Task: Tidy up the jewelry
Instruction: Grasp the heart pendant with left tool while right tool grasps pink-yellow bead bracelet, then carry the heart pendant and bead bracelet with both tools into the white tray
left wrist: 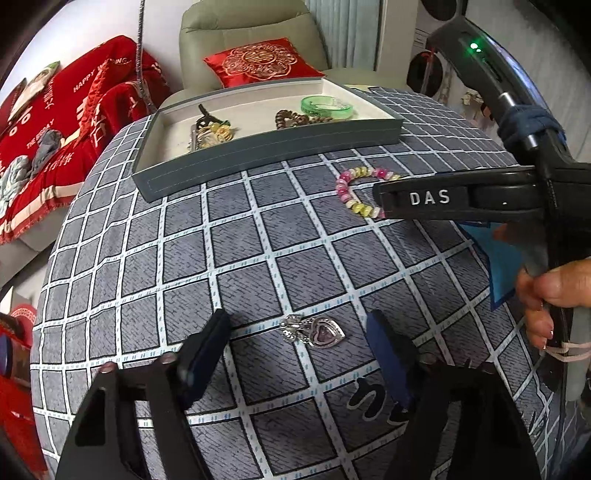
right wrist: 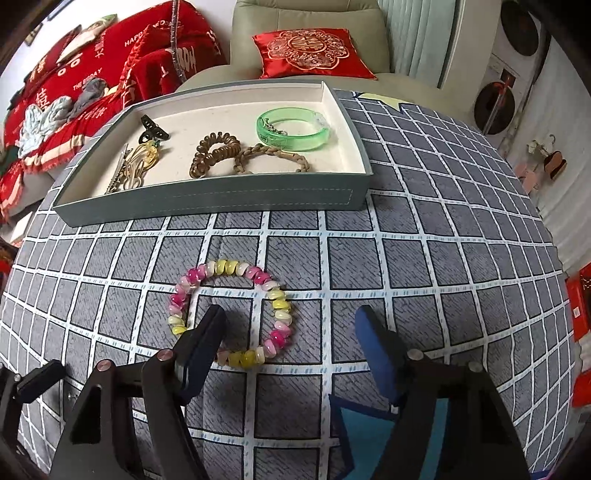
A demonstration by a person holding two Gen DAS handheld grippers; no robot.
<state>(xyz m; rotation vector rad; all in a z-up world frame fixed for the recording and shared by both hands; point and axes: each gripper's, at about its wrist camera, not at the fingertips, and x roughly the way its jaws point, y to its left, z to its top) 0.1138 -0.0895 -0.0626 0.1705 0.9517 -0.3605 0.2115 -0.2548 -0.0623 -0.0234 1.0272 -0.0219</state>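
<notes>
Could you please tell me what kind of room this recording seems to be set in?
Probably a home living room: a pale sofa with a red embroidered cushion stands behind the checked tablecloth, and red blankets lie heaped alongside.

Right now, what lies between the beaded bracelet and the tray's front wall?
Nothing: in the right wrist view only bare checked tablecloth runs from the beaded bracelet to the tray.

A grey checked tablecloth [right wrist: 424, 258] carries a grey tray [right wrist: 221, 199], beaded bracelet [right wrist: 229, 314] and heart pendant [left wrist: 317, 330].
</notes>
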